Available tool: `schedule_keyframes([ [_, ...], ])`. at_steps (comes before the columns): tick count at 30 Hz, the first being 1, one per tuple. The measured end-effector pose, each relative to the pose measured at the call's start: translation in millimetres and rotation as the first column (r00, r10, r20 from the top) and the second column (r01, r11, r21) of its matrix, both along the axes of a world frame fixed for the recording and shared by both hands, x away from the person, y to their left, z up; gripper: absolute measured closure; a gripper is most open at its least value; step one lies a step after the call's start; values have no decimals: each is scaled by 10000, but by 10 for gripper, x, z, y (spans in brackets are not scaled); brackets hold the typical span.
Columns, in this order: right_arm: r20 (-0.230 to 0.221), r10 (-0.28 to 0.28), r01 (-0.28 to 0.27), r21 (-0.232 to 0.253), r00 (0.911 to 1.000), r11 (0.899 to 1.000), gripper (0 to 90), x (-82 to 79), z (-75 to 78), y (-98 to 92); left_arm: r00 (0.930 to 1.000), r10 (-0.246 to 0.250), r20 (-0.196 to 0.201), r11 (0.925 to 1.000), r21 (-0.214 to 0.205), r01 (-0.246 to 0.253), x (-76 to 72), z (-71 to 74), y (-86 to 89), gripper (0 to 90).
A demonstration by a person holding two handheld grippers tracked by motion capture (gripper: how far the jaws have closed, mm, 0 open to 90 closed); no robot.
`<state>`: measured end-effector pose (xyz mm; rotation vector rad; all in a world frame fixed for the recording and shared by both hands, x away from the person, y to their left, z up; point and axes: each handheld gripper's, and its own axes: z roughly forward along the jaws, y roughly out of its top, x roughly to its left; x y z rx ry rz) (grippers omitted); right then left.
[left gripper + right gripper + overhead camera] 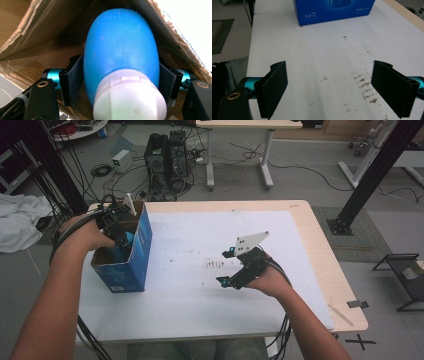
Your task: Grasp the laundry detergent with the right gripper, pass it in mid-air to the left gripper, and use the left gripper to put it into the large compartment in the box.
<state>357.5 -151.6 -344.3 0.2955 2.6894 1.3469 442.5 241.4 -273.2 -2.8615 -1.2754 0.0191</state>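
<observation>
The left gripper [117, 82] is lowered into the open top of a blue printed cardboard box [139, 251], and between its two flat black pads [72, 80] a smooth, egg-shaped blue plastic bottle [121, 47] is seen. The pads lie right against the bottle's rounded sides, just above its ribbed white screw cap [130, 98], which points back toward the gripper; whether they press or merely touch cannot be told for certain, though the bottle is framed snugly on both sides. The bottle's skin is glossy, with a faint mould seam running down its middle. Around it, the raw brown inner walls of the box are shown, with rough, torn flap edges above. In the high view the left gripper [116, 227] is buried in the box at the left side of the table, and a glimpse of blue is visible inside.

The right gripper [338, 91] is held spread wide, nothing between its matte black, foam-faced pads [274, 88], whose teal metal fittings are seen behind them. In the high view it [226, 267] is held low over the middle of the table, topped by its grey three-cornered plate [251, 241].

The table [310, 237] is a pale wooden top covered by a white sheet [200, 230], marked with small brown specks and streaks near its centre. The box stands upright at the sheet's left part, well apart from the right gripper, its glossy blue face bearing white lettering [310, 16].
</observation>
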Motion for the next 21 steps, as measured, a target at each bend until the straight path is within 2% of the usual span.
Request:
schedule_keyframes([
  [1, 21, 39, -39, -7, 10000, 10000, 131, 2, -2, 3, 9998, -159, -83, 9998, 72, 160, 5, 11, 9, 315],
  [3, 26, 42, -42, -10, 10000, 10000, 131, 4, -2, 6, 10000, 53, -78, 10000, -50, -53, -11, 16, 1, 315],
  [5, 0, 16, -16, 20, 10000, 10000, 131, 2, -3, 12, 9995, -242, -197, 9996, 160, 246, -2, 47, 10, 298],
  [6, -2, 26, -26, 18, 10000, 10000, 131, 3, -1, 14, 9998, -153, -159, 9999, 72, 154, -11, 48, 5, 298],
  [10, 10, 67, -67, -8, 10000, 10000, 131, 8, -6, 24, 9987, -438, -276, 9988, 213, 444, -14, 84, 1, 298],
  [11, -11, 50, -50, -14, 10000, 10000, 131, 7, -5, 24, 9988, -435, -241, 9988, 232, 441, -19, 90, -3, 297],
  [12, -3, 66, -66, -4, 10000, 10000, 131, 9, -4, 28, 9999, -126, 10, 9999, 93, 126, -39, 79, -20, 275],
  [14, -1, 110, -110, -46, 9999, 9999, 131, 11, 6, 27, 9989, -457, -144, 9985, 280, 461, -28, 121, -9, 270],
  [21, 45, 183, -182, -156, 9998, 9997, 131, 16, 45, 32, 9992, -391, 7, 9989, 240, 391, -73, 213, -11, 270],
])
